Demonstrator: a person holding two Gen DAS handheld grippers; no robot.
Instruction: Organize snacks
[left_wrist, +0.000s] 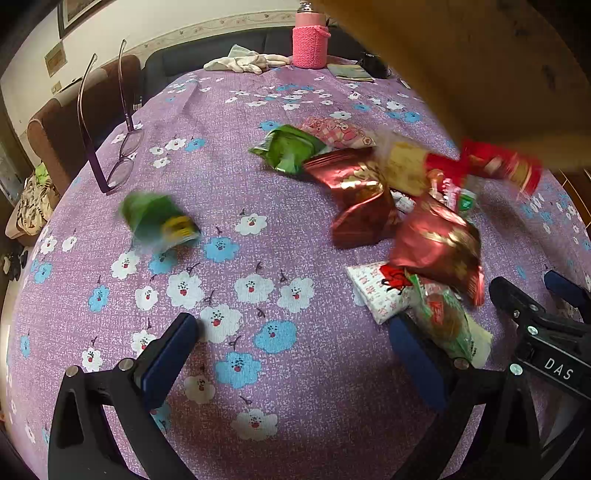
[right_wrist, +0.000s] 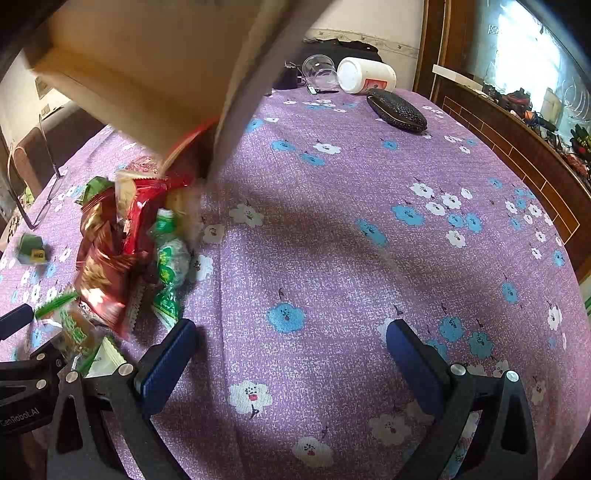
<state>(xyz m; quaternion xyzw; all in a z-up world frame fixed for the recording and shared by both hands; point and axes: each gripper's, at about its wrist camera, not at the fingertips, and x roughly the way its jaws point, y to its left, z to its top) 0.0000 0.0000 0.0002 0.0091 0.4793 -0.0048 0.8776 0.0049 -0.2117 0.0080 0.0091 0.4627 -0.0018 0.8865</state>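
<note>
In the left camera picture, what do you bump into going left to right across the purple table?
Eyeglasses → blurry green snack → green packet → dark red packet → tipped box.

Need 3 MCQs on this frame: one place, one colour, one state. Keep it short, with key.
1. Where do the eyeglasses lie relative to the snack pile, in the left wrist view?
A. Left of it, near the table edge
B. On top of it
C. Right of it

2. What colour is the knitted sleeve on the bottle at the far end of the table?
A. Blue
B. Pink
C. Yellow

3. How do both hand-held grippers, left and right, stand?
A. Shut on a packet
B. Shut on nothing
C. Open, holding nothing

Key: 1 A, the glasses sit alone on the cloth, far left of the packets. 2 B, the sleeve is plainly pink. 3 C, each view shows blue pads wide apart with only tablecloth between them.
</note>
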